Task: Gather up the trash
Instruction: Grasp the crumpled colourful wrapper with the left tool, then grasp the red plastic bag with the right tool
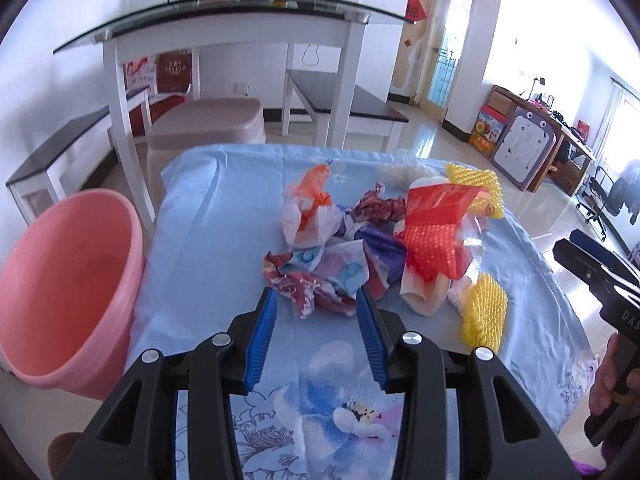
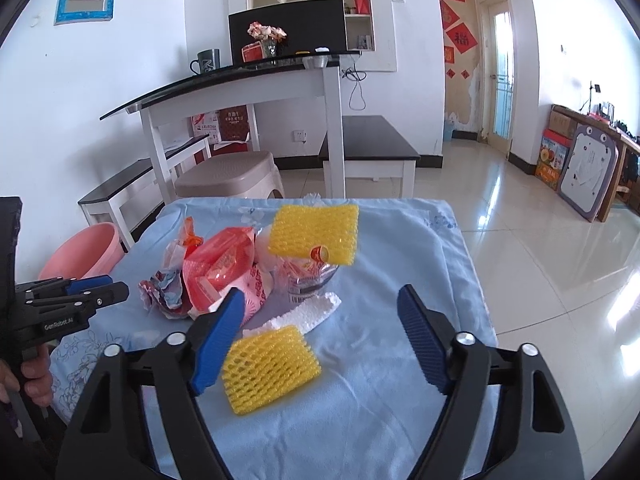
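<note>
A heap of trash lies on the blue floral cloth point(image 1: 208, 240): a crumpled patterned wrapper point(image 1: 320, 280), an orange and white plastic bag point(image 1: 308, 212), red foil packaging point(image 1: 436, 224), yellow foam nets point(image 2: 268, 368) point(image 2: 316, 232), a white foam strip point(image 2: 304, 314) and a crushed clear bottle point(image 2: 312, 280). My left gripper point(image 1: 316, 300) is open, its blue pads either side of the patterned wrapper's near end. My right gripper point(image 2: 320, 304) is open wide above the near yellow net. The pink bucket point(image 1: 60, 288) stands at the table's left edge.
A beige plastic stool point(image 1: 212, 120) stands behind the table. A white desk with a glass top point(image 1: 224, 24) and dark benches point(image 1: 344, 100) are farther back. The right gripper's body point(image 1: 600, 280) shows at the right in the left wrist view. Shiny tile floor point(image 2: 540, 260) lies right.
</note>
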Demonstrator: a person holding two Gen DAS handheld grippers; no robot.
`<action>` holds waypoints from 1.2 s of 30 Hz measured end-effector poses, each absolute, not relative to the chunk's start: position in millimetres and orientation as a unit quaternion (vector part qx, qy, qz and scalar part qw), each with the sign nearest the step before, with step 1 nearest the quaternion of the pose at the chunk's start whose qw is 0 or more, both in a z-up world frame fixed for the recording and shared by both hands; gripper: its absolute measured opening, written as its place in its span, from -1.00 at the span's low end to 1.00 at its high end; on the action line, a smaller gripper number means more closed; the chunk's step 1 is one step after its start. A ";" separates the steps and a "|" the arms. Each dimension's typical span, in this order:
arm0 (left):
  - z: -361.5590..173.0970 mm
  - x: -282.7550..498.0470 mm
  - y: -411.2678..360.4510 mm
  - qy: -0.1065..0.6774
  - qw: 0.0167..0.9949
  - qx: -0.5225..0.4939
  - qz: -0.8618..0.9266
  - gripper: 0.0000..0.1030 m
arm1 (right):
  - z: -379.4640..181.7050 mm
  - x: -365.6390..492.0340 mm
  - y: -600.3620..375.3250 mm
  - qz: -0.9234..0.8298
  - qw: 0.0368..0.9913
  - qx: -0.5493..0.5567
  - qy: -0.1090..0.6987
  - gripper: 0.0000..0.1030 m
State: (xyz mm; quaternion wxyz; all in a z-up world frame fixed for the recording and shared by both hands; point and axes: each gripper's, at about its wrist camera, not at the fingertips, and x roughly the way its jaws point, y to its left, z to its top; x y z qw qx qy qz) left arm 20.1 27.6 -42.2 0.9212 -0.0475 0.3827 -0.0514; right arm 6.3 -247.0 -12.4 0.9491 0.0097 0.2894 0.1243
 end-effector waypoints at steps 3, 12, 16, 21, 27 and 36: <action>-47.8 27.1 29.5 0.396 0.914 -0.068 -0.052 -0.22 | -16.6 6.2 -249.6 0.126 0.947 0.015 0.294 0.45; -57.7 55.0 21.1 0.418 0.906 -0.056 -0.030 -0.54 | -16.4 5.6 -250.8 0.141 0.944 0.025 0.298 0.34; -63.5 54.2 23.8 0.426 0.902 -0.062 -0.031 -0.95 | -15.9 2.8 -242.6 0.160 0.941 0.019 0.299 0.20; -60.6 44.7 31.8 0.415 0.907 -0.066 -0.036 -0.97 | -15.9 4.4 -227.0 0.194 0.930 0.024 0.311 0.04; -51.0 27.2 36.4 0.395 0.915 -0.062 -0.048 -0.97 | -14.6 5.5 -201.8 0.234 0.917 0.026 0.321 0.03; -39.0 8.9 46.6 0.366 0.924 -0.078 -0.072 -0.97 | -29.2 32.2 -176.7 0.248 0.888 0.046 0.385 0.04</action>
